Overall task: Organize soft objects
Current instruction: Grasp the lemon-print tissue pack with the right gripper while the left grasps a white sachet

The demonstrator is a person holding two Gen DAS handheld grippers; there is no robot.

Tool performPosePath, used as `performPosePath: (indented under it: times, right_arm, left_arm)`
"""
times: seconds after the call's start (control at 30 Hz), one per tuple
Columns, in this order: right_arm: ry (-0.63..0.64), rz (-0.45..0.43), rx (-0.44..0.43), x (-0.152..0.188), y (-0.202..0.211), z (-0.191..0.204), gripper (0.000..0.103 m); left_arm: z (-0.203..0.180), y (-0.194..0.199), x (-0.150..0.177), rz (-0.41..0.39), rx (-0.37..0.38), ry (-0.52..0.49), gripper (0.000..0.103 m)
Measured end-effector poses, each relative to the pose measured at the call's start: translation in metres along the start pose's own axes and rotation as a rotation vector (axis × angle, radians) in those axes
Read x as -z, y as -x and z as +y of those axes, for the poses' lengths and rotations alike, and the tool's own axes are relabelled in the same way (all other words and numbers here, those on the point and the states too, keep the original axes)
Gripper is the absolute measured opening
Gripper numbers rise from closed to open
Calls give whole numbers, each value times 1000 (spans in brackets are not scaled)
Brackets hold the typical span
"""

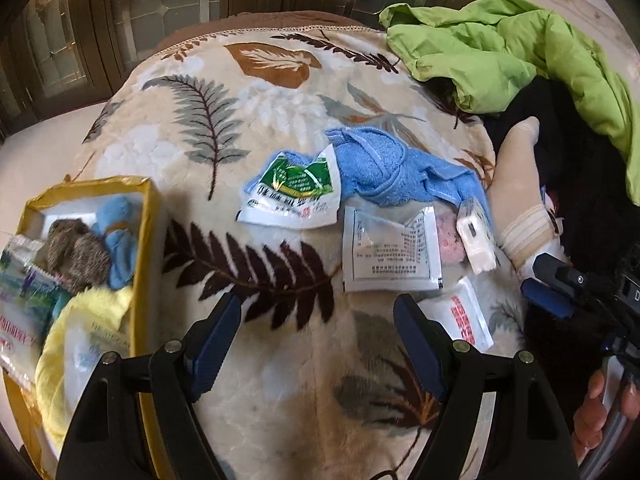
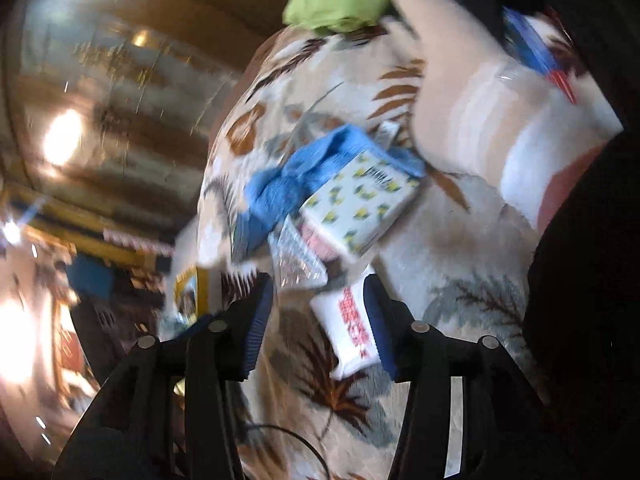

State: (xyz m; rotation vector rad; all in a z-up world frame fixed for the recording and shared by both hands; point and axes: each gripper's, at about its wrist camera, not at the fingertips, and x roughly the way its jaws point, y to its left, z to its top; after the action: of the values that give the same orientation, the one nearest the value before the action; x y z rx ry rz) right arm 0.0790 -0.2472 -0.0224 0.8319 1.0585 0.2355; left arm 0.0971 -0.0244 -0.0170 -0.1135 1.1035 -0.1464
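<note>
White, red-lettered packet lies on the leaf-print blanket, beside the right hand-held gripper, jaws parted and empty. Left hand-held gripper gapes empty; yellow box sits well apart. Motion blur suggests haste: a slick packet could slip.

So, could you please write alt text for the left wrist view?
An open left tool hovers over a leaf-print blanket strewn with a blue towel and white sachets. A yellow box at left holds socks and packets.

Left gripper agape – right gripper parted, empty.
</note>
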Motion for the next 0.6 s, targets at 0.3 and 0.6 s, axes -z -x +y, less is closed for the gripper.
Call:
performPosePath:
  times: [0.3, 0.6]
  right_arm:
    - [-223, 8, -28, -14, -22, -32, 60]
    - [-313, 18, -54, -22, -40, -47, 60]
  left_arm:
    - [-37, -22, -18, 18, 80, -215, 79]
    - [-68, -42, -19, 80, 195, -595, 79]
